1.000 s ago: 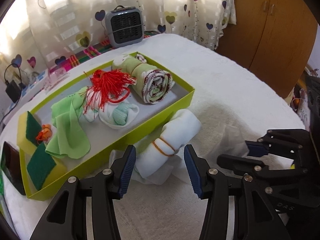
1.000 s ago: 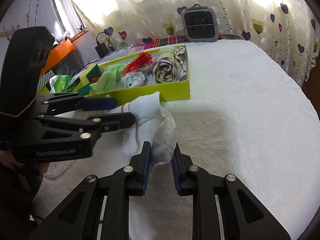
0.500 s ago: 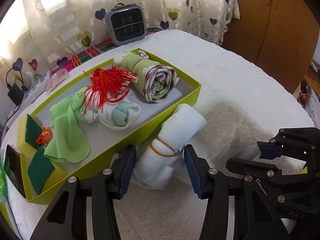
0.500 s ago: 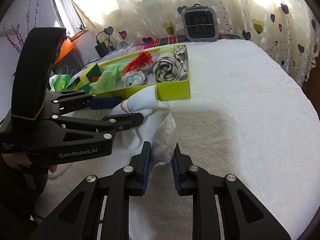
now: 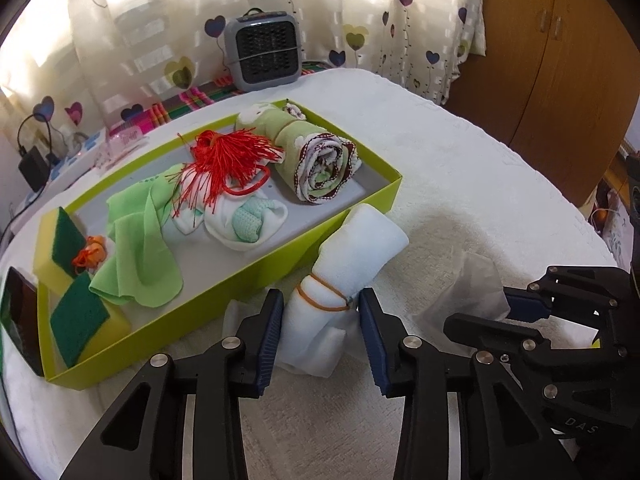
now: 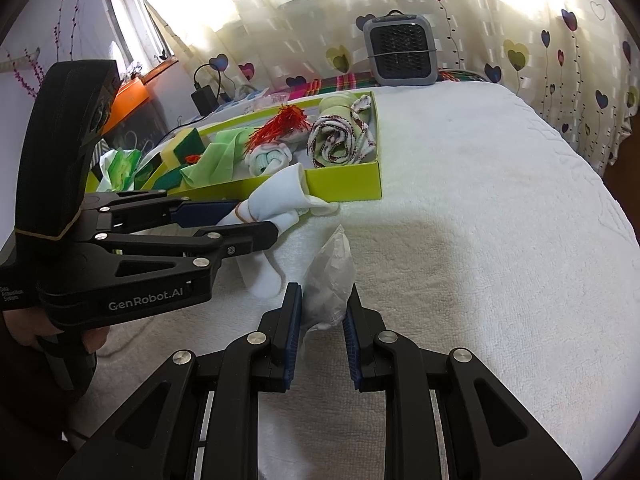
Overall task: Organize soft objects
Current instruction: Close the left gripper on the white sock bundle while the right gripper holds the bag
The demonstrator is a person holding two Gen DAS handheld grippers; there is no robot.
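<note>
— What does the left wrist view give that the right one lacks?

— The full inside of the green tray (image 5: 362, 216): two yellow-and-green sponges (image 5: 76, 312), a lime cloth (image 5: 140, 256), a red tassel (image 5: 224, 164), a patterned rolled towel (image 5: 320, 164). The right view alone shows a hand (image 6: 60, 332) gripping the left gripper (image 5: 320, 320).

— And the white rolled cloth (image 5: 348, 256)?

— On the white textured bedspread (image 5: 480, 200), leaning on the tray's near wall, bound by a rubber band (image 5: 320, 298). The left fingers (image 5: 270, 332) are closing round its banded end; in the right view they already pinch it.

— The right gripper (image 6: 320, 320)?

— Its fingers are clamped on a crinkly translucent plastic bag (image 6: 332, 276), just beside the cloth.

— Behind?

— A grey boxy heater (image 5: 262, 54) before heart-print curtains (image 5: 360, 20).
</note>
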